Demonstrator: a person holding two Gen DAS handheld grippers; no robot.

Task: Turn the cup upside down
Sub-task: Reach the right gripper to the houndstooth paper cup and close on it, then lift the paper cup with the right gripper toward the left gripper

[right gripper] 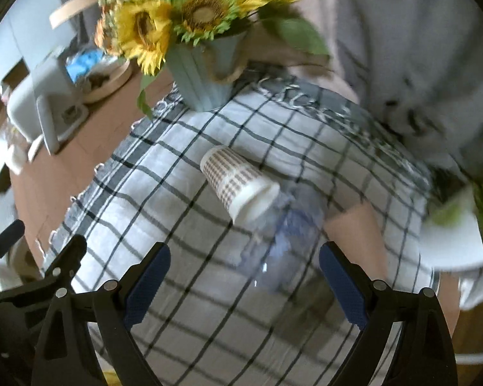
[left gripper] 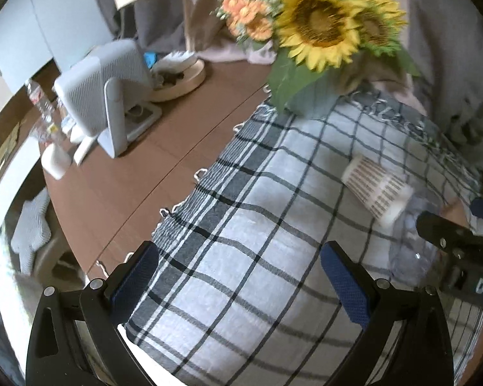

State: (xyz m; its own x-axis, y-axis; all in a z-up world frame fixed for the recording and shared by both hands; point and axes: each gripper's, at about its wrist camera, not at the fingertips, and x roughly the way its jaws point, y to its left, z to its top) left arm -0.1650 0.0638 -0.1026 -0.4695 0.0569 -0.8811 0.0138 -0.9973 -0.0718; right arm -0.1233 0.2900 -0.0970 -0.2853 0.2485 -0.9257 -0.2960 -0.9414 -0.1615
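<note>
A white paper cup point(right gripper: 238, 181) with a brown dotted pattern lies on its side on the checked cloth point(right gripper: 164, 173), its mouth toward a clear plastic bottle point(right gripper: 283, 244) lying beside it. It also shows at the right of the left wrist view point(left gripper: 378, 188). My right gripper point(right gripper: 244, 284) is open and empty, above the cloth just short of the bottle and cup. My left gripper point(left gripper: 240, 284) is open and empty over the cloth, well left of the cup. The right gripper shows at the right edge of the left wrist view point(left gripper: 460, 234).
A pale blue vase of sunflowers point(right gripper: 206, 74) stands at the cloth's far edge. On the brown table point(left gripper: 119, 186) to the left stand a white fan point(left gripper: 109, 96), a wooden tray point(left gripper: 180, 80) and a plastic bottle point(left gripper: 43, 112). A white dish with greens point(right gripper: 457, 234) is at right.
</note>
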